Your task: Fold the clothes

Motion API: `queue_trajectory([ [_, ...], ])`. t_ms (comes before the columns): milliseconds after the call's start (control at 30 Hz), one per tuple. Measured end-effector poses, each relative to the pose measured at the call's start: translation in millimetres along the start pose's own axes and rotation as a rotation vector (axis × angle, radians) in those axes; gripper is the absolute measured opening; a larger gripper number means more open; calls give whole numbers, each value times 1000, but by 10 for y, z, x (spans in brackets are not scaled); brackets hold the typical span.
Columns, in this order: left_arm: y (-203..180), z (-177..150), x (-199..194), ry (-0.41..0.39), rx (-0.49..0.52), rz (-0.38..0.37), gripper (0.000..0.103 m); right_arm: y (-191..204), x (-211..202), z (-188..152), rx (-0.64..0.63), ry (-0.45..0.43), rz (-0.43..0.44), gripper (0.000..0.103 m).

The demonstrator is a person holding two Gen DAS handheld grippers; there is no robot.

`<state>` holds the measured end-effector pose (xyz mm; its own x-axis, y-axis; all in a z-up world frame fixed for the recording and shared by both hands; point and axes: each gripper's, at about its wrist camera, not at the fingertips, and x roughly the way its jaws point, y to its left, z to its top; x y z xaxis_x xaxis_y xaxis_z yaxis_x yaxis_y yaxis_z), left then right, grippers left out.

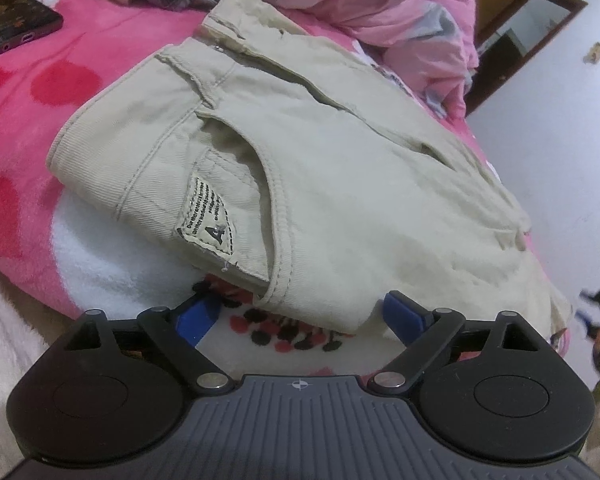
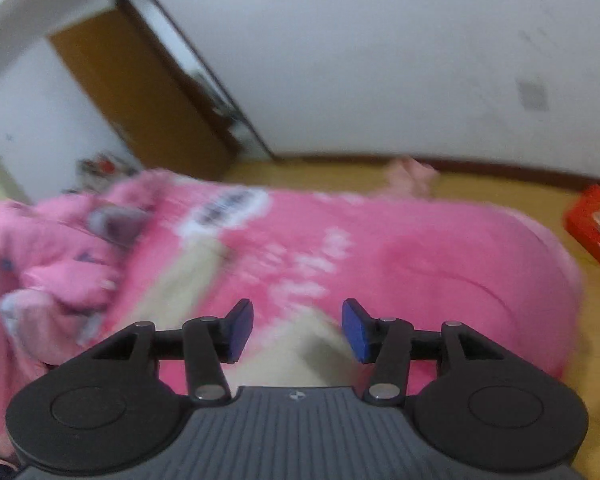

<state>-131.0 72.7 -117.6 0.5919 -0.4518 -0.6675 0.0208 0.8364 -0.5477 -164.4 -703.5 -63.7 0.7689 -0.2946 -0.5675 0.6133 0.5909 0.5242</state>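
Beige trousers lay folded just ahead of the wide-spread left gripper [image 1: 300, 312].

The beige trousers [image 1: 300, 152] ran lengthwise away and rightward from it on the pink blanket [image 1: 100, 60], near hem between its fingers, unpinched. The right gripper [image 2: 298, 330], half spread and empty, hovered over blurred beige cloth; left seemed nearer. No containers showed.

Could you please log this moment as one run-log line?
item: folded beige cotton trousers on pink fleece blanket | left gripper: open, at near edge | right gripper: open, empty | right view: blurred
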Motion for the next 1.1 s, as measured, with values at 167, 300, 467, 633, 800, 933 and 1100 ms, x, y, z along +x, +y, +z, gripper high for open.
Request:
queue_trajectory([
  [167, -26, -4, 3, -7, -27, 23, 91, -293, 285, -115, 82, 46, -5, 53],
  [300, -68, -14, 14, -12, -31, 46, 90, -281, 380, 23, 76, 35, 62, 53],
  [467, -118, -15, 31, -16, -30, 77, 90, -39, 590, 295, -82, 103, 99, 53],
  [633, -207, -38, 0, -27, -5, 121, 86, 231, 919, 122, -254, 259, 63, 45],
  [800, -247, -38, 10, -32, 4, 151, 85, 398, 899, 5, -363, 223, 49, 21],
  [933, -274, -36, 32, -30, 7, 169, 85, 521, 606, 145, -376, 38, 96, 19],
  [1100, -305, -39, 60, -28, 16, 189, 85, 650, 706, 238, -445, -101, 70, 19],
])
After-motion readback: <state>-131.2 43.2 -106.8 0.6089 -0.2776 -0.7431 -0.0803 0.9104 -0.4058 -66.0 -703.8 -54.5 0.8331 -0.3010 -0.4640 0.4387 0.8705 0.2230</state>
